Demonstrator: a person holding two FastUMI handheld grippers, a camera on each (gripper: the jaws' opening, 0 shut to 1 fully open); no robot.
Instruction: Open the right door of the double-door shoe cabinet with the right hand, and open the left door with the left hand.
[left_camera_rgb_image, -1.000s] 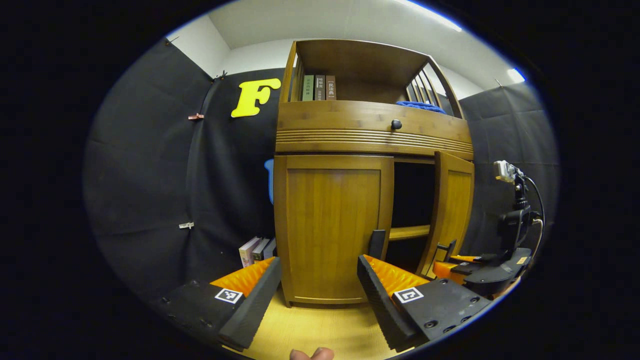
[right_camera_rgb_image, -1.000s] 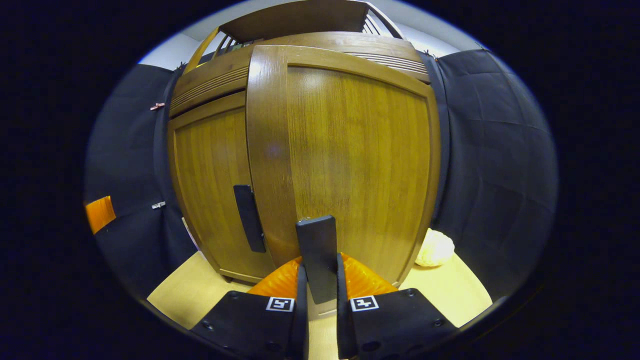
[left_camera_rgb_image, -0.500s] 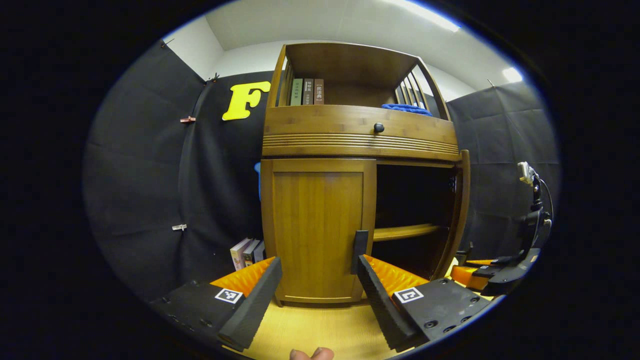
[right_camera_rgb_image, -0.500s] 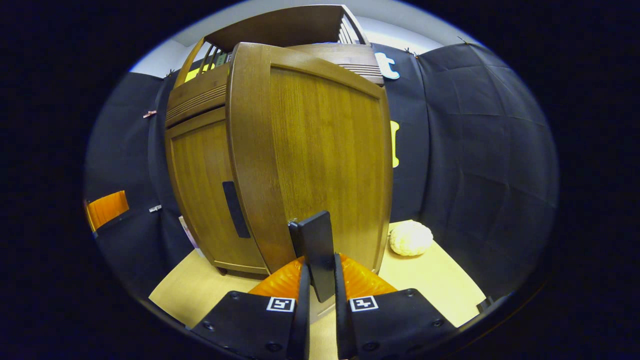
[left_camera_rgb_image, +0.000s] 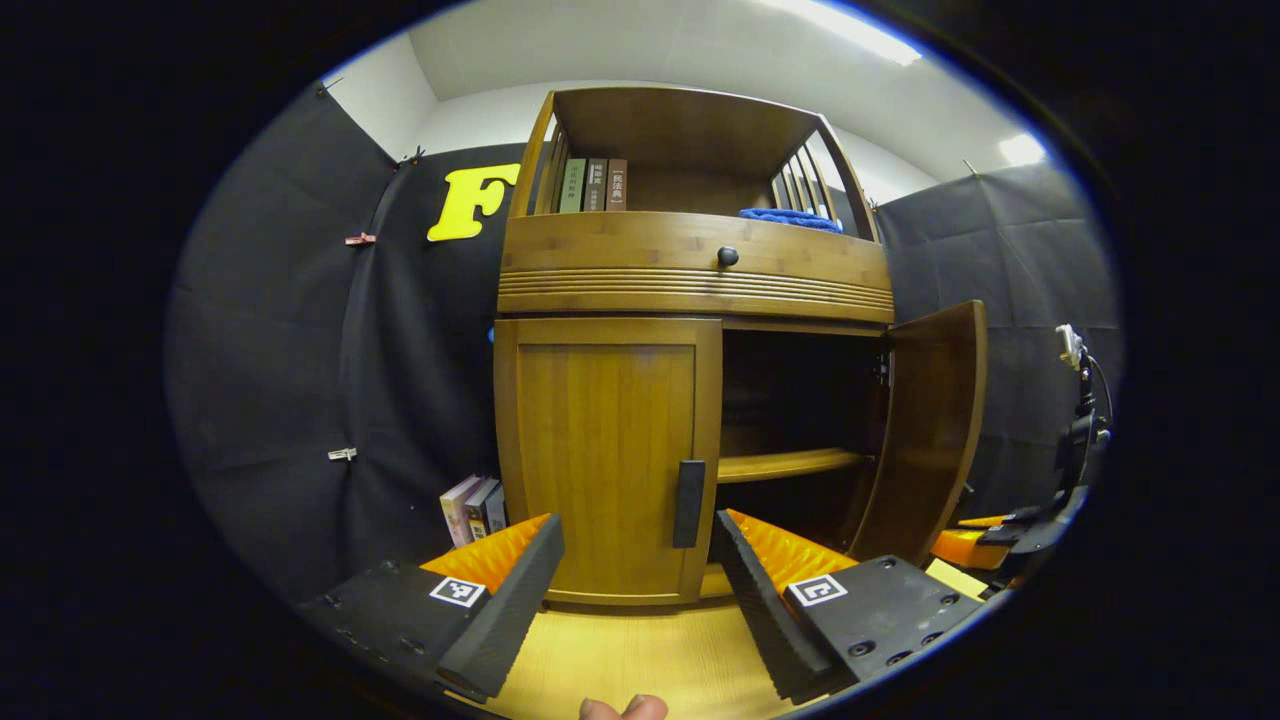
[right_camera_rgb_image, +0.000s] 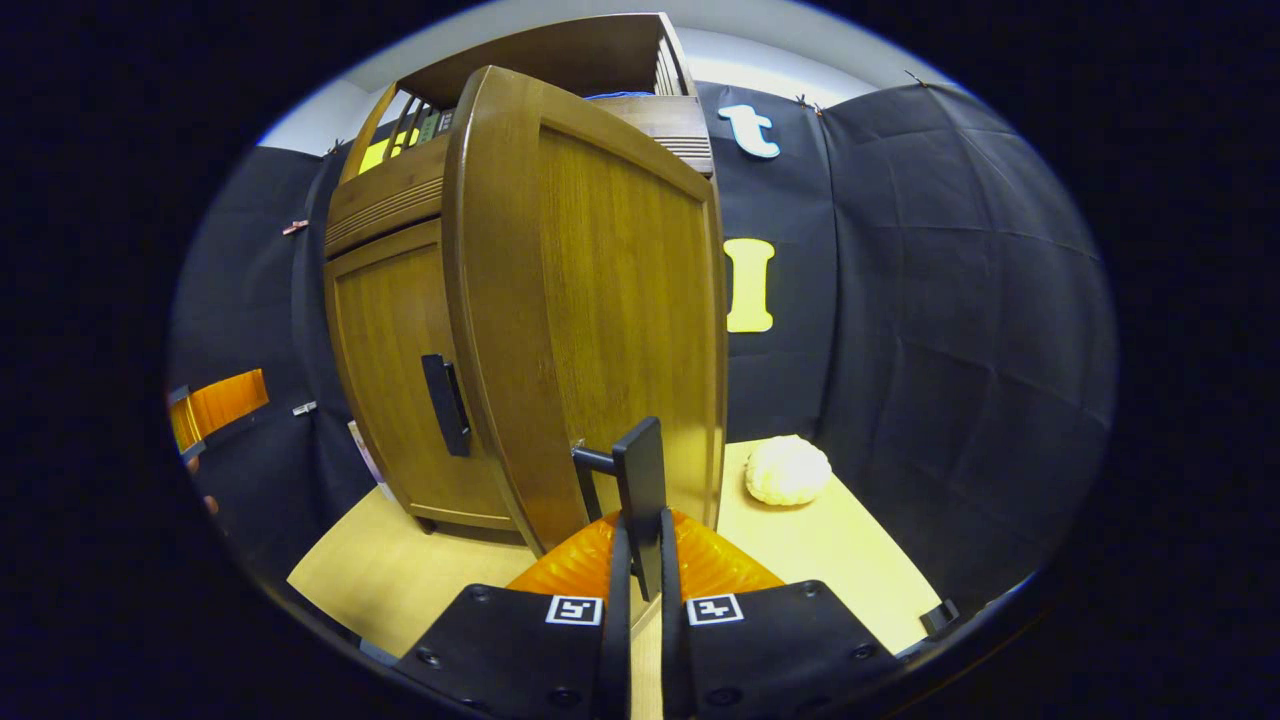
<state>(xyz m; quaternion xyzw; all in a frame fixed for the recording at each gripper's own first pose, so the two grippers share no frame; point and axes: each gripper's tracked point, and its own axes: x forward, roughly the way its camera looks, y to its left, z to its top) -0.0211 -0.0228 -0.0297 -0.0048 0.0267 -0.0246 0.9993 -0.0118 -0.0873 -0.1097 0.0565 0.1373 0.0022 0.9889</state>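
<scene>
- In the right gripper view, the right gripper (right_camera_rgb_image: 640, 560) has its two fingers pressed together on the right door's handle (right_camera_rgb_image: 640, 490), a dark upright bar that rises from between the fingertips.
- The right door (right_camera_rgb_image: 590, 300) stands swung well out from the shoe cabinet (right_camera_rgb_image: 385, 200); its outer face fills the middle of that view, just beyond the fingers.
- To the left of it there, the left door (right_camera_rgb_image: 390, 370) lies flush with the cabinet front, its own handle (right_camera_rgb_image: 440, 405) untouched.
- A pale round object (right_camera_rgb_image: 788, 470) lies on the light floor (right_camera_rgb_image: 850, 560) to the right of the open door, near the black cloth wall.
- In the left gripper view, the left gripper (left_camera_rgb_image: 635, 570) is wide open and holds nothing.
- The left door's handle (left_camera_rgb_image: 689, 490) stands ahead of and between the spread fingers, nearer the right one, apart from both.
- The left door (left_camera_rgb_image: 600, 450) is shut there; the right door (left_camera_rgb_image: 930, 420) hangs open at the right, showing a dark inside with a shelf (left_camera_rgb_image: 785, 464).
- The right gripper (left_camera_rgb_image: 975, 545) shows low beyond that door.
- Books (left_camera_rgb_image: 588, 185) and a blue cloth (left_camera_rgb_image: 790, 215) sit on the top shelf; more books (left_camera_rgb_image: 470, 505) stand on the floor left of the cabinet.
</scene>
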